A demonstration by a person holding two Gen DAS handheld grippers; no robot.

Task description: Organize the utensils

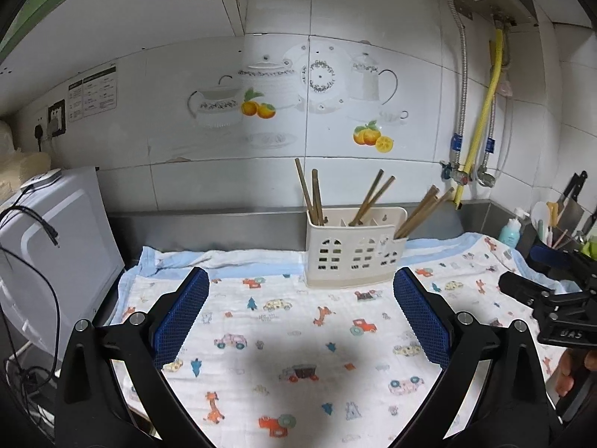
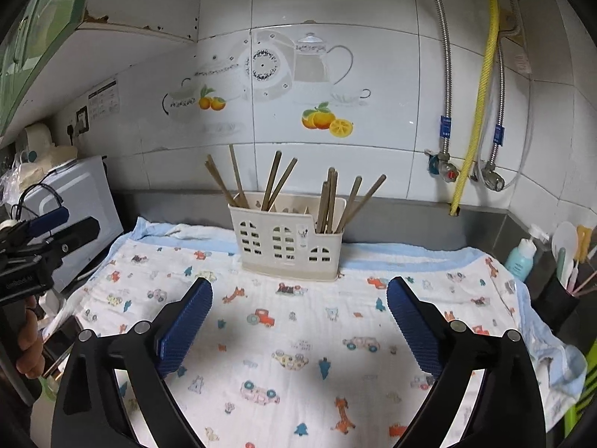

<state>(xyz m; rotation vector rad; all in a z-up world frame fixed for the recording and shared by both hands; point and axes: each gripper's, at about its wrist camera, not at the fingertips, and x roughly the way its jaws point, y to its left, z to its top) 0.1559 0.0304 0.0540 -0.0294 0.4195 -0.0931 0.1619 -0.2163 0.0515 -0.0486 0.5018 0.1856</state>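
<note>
white tiles backed our worktop (image 2: 373,392); chopsticks (image 2: 330,201) all stood in the holder (image 2: 285,246) at twelve o'clock, none left on the cloth (image 1: 298,336); our left hand-held gripper (image 1: 300,317) and right hand-held gripper (image 2: 298,321) both gaped empty, so we judged it finished.

A home kitchen, plainly: the white tiled wall (image 1: 335,18) carries teapot-and-orange decals (image 1: 298,86), and just below them a cream utensil caddy (image 1: 354,257) stands full of chopsticks (image 1: 317,198) on a cartoon-print cloth (image 1: 298,336). Right of the caddy, a yellow gas hose (image 1: 485,112) and braided pipes drop to valves; farther right, knives (image 1: 572,201). Left of it, a white appliance (image 1: 48,254).
</note>
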